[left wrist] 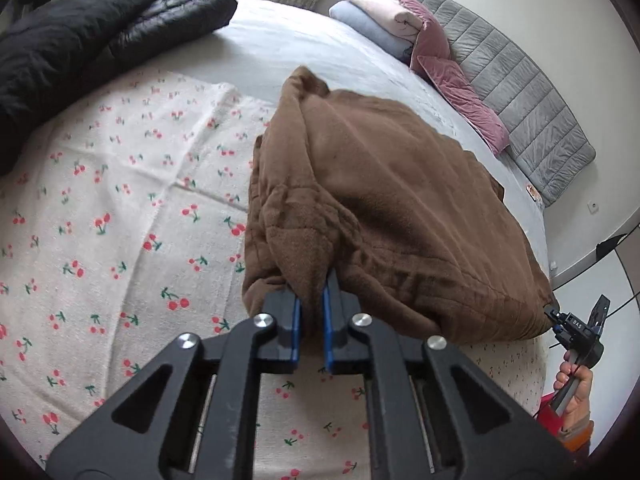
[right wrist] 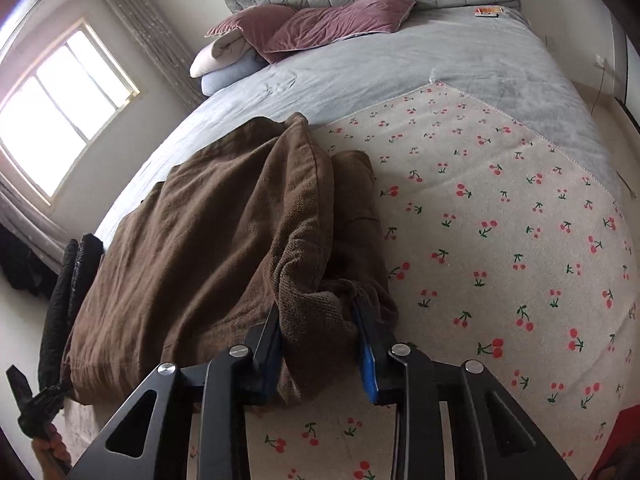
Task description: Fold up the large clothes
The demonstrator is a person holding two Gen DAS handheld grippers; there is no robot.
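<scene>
Left wrist view: left gripper (left wrist: pixel 311 316), black with blue pads, clamped tight on a pinched fold at the near edge of the bulky brown fleece garment (left wrist: pixel 384 208). Garment heaped in a thick folded bundle on the cream cherry-print cloth (left wrist: pixel 120 200), far side reaching onto the pale grey bedspread (left wrist: pixel 288 40). Black quilted puffer jacket (left wrist: pixel 80 40) at upper left on the bed. Folded pink and light blue stack (left wrist: pixel 372 16) by the dusty-pink velvet pillows (left wrist: pixel 452 80), against the grey quilted headboard (left wrist: pixel 520 92). Right gripper (left wrist: pixel 576 328) at the garment's far corner, held in a bare hand (left wrist: pixel 576 392).

Right wrist view: right gripper (right wrist: pixel 320 344) with fingers set wider, clamped on a thick wad of the brown fleece garment (right wrist: pixel 208 232). Bundle mostly left of centre, straddling the cherry-print cloth (right wrist: pixel 500 220) and the grey bedspread (right wrist: pixel 400 68). Black puffer jacket (right wrist: pixel 68 280) hanging at the left edge. Bright window (right wrist: pixel 60 112) upper left.
</scene>
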